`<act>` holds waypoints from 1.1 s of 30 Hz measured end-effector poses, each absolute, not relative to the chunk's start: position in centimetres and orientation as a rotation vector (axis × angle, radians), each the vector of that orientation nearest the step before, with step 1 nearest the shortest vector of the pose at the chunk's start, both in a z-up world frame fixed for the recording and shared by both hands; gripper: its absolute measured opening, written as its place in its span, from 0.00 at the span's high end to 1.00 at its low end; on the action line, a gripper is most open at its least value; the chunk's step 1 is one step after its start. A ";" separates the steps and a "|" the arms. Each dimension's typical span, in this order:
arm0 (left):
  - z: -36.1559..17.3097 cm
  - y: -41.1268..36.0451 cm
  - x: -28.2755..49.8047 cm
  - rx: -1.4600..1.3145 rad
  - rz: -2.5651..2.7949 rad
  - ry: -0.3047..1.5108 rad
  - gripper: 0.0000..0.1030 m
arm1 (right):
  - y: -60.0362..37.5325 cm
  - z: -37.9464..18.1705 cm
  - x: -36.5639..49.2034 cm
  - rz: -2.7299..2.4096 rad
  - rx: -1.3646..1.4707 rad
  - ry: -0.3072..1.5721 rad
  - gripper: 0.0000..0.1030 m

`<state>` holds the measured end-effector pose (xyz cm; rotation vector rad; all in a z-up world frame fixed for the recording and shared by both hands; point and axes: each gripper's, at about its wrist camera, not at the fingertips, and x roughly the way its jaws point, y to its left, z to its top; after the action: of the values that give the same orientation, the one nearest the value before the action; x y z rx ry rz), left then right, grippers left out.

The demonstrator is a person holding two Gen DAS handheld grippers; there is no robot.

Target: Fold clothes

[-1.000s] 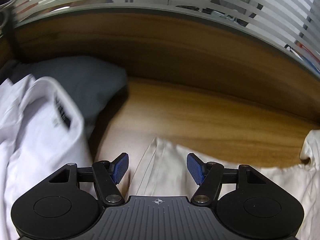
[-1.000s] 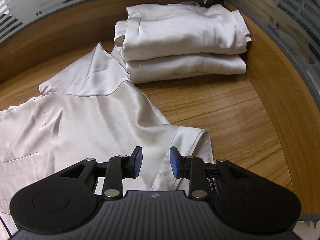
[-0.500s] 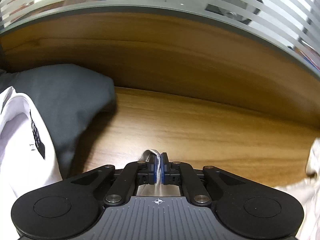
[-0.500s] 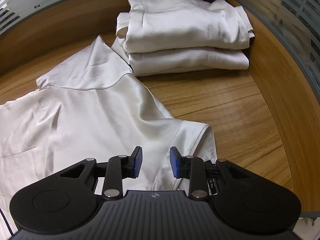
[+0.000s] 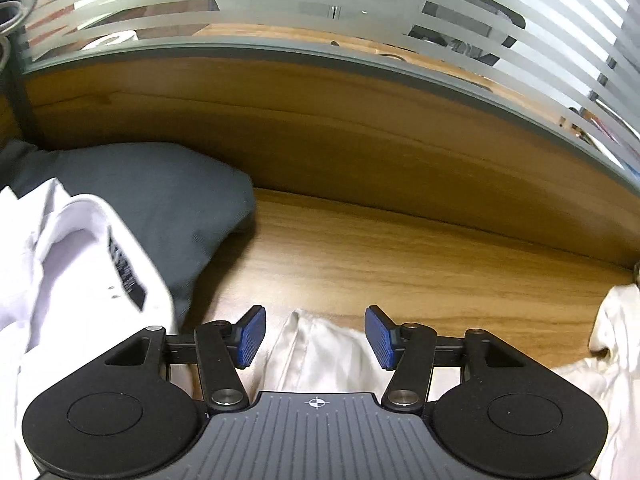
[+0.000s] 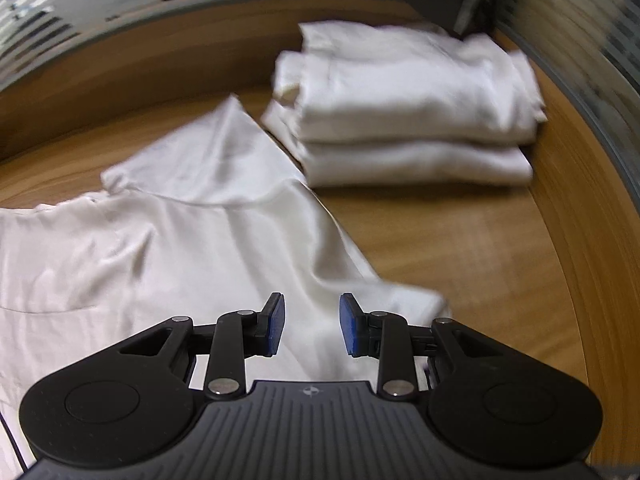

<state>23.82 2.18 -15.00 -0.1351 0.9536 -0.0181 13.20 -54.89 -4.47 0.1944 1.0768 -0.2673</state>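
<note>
A cream shirt lies spread flat on the wooden desk. Its left sleeve end sits under my left gripper, whose jaws are opening, the blue pads standing clear of the cloth on both sides. More of the shirt bunches at the right edge. My right gripper hovers over the other short sleeve, jaws partly apart and nothing pinched between them.
Two folded cream garments are stacked at the back right against the desk's wooden wall. A white shirt with a black label and a dark grey garment lie to the left. Frosted glass tops the wooden partition.
The left gripper shut on the sleeve end half a second ago and has now let go, jaws apart again. The right wrist view has blurred and rolled slightly; its jaws keep the same gap.
</note>
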 end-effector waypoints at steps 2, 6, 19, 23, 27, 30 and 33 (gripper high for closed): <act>-15.1 2.2 23.4 -0.124 -0.012 0.960 0.44 | -54.9 -3.9 14.9 -0.217 0.171 1.069 0.67; -14.9 2.8 23.0 -0.135 -0.004 0.968 0.44 | -54.9 -3.1 19.5 -0.129 0.134 1.049 0.67; -13.3 3.5 19.4 -0.257 0.014 0.956 0.44 | -54.9 -6.2 37.0 0.060 0.015 1.117 0.57; -12.5 4.5 17.1 -0.342 0.052 0.963 0.44 | -55.3 -7.9 40.4 0.063 0.000 1.171 0.57; -12.1 5.0 15.3 -0.380 0.084 0.964 0.44 | -55.5 -9.4 42.5 0.112 0.019 1.223 0.57; -12.0 4.8 14.4 -0.388 0.092 0.971 0.44 | -55.7 -10.2 43.4 0.132 0.042 1.263 0.69; -12.0 4.3 14.2 -0.381 0.090 0.969 0.44 | -56.1 -10.1 43.2 0.148 0.091 1.262 0.95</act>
<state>14.19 4.29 -12.02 -0.3805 0.9692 0.0898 43.24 -56.12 -10.12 0.0909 1.2622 0.1483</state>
